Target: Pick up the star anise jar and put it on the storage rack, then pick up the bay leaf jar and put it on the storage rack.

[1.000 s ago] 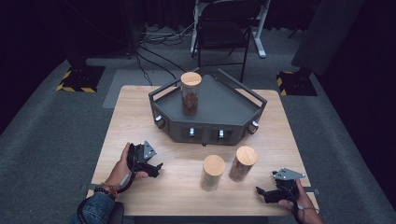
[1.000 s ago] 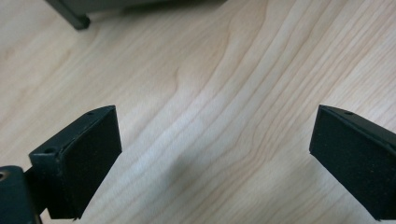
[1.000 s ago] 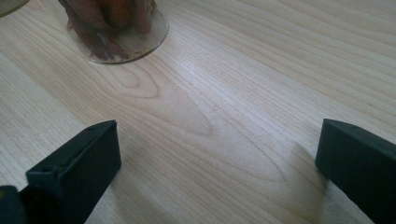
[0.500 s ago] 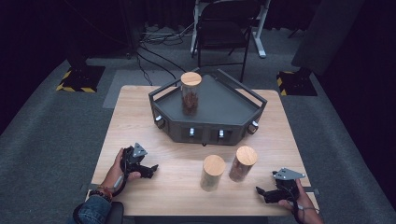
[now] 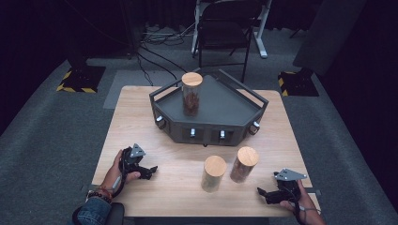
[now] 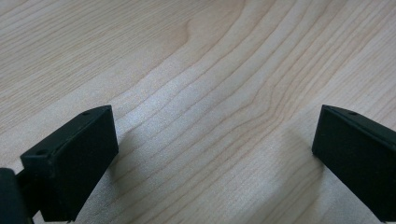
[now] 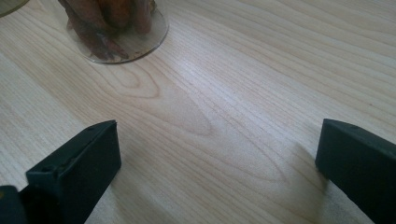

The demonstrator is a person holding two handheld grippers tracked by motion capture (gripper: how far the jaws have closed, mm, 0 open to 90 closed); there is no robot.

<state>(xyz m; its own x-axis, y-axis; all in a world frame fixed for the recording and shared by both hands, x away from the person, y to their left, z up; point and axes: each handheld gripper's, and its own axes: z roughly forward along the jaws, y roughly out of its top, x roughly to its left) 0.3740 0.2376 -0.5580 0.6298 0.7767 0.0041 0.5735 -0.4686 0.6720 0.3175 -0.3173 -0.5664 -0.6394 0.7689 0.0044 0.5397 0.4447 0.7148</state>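
**Inspector:** Report, left to right. What has just changed?

**Operator:** My left gripper (image 5: 149,171) has drawn back toward the near left edge of the table (image 5: 141,101) and settled low over bare wood. Its jaws have just been opening and now stand wide apart, nothing between them; in the left gripper view I see wood grain and nothing else between the pads.

**Inspector:** And the jars?

**Operator:** One jar on the tray (image 5: 191,93) stands upright on the left part of the dark tray (image 5: 244,105), wooden lid on. Two more wait on the table in front of the tray: the pale jar (image 5: 213,173) and, just beside it to the right, the brown-filled jar (image 5: 244,164), both upright and apart from my grippers.

**Inspector:** Right side?

**Operator:** My right gripper (image 5: 264,193) rests at the near right corner, jaws spread wide, empty. In the right gripper view the glass base of the brown-filled jar (image 7: 119,32) lies ahead, well clear of the pads.

**Inspector:** Meaning for the work?

**Operator:** I judge one placement finished and both hands free. The two table jars remain to be moved.
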